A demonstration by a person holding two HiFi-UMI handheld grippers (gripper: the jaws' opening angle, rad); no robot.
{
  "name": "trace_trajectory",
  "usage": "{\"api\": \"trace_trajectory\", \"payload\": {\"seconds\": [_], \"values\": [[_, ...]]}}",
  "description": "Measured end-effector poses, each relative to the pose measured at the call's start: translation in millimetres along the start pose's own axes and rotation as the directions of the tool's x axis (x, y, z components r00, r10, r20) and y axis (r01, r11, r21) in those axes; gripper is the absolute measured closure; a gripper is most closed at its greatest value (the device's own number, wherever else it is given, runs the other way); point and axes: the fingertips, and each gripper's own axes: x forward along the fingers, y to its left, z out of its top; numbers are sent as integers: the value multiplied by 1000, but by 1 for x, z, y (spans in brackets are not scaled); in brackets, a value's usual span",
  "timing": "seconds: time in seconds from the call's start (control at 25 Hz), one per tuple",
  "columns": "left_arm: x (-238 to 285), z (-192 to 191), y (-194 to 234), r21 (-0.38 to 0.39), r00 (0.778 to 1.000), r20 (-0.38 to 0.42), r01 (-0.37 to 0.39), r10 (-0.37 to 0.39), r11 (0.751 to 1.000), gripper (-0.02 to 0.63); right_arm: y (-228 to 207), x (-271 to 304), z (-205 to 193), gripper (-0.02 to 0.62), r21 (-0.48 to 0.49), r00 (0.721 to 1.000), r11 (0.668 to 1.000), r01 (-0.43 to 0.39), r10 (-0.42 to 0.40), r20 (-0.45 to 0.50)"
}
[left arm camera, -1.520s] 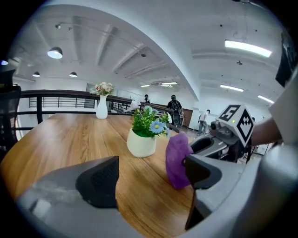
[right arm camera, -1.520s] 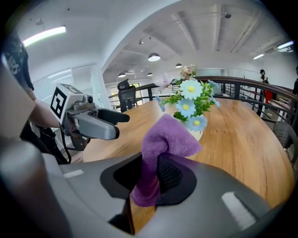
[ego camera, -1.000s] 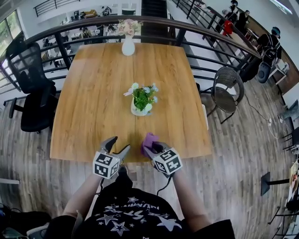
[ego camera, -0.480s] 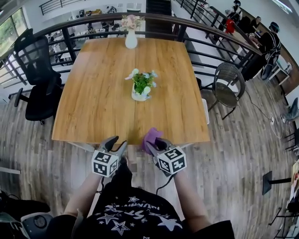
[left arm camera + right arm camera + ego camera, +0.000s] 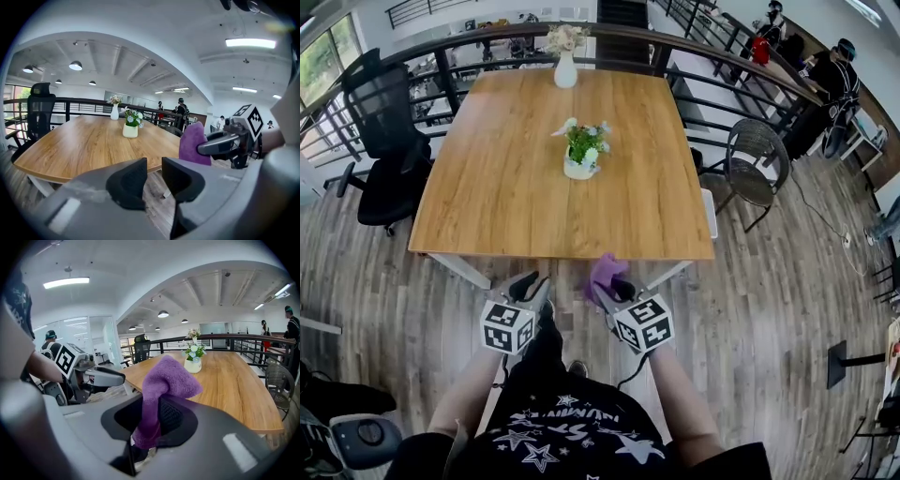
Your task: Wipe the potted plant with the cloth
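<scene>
The potted plant (image 5: 581, 155), a small white pot with green leaves and pale flowers, stands in the middle of the wooden table (image 5: 506, 197); it also shows in the left gripper view (image 5: 131, 123) and the right gripper view (image 5: 194, 357). My right gripper (image 5: 607, 286) is shut on a purple cloth (image 5: 603, 275), which sticks up between its jaws (image 5: 164, 380). My left gripper (image 5: 532, 284) holds nothing; its jaws are closing, with a narrow gap left between them (image 5: 153, 171). Both grippers hover off the table's near edge, over the floor, well short of the plant.
A white vase of flowers (image 5: 565, 56) stands at the table's far edge by the railing (image 5: 694, 52). A black office chair (image 5: 389, 141) is at the left, a wicker chair (image 5: 755, 169) at the right. Wood-plank floor (image 5: 769, 281) surrounds the table.
Both grippers have drawn back from over the table's near edge to off the table, towards the person. The left jaws have narrowed. The cloth stays in the right gripper.
</scene>
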Motion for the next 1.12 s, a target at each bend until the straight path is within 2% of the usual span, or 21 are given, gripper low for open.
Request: {"api": "trace_trajectory", "payload": {"seconds": [0.32, 0.56, 0.88, 1.12], "values": [[-37, -5, -27, 24, 999, -7, -41, 42, 999, 603, 25, -21, 1, 515, 13, 998, 999, -43, 42, 35], [-47, -13, -23, 60, 999, -9, -47, 47, 997, 604, 34, -21, -4, 515, 24, 997, 999, -42, 40, 64], [-57, -21, -20, 61, 1000, -18, -15, 16, 998, 604, 40, -25, -11, 515, 52, 999, 999, 12, -14, 50], [-87, -17, 0, 50, 1000, -13, -6, 7, 999, 604, 73, -19, -2, 515, 56, 999, 998, 10, -12, 48]]}}
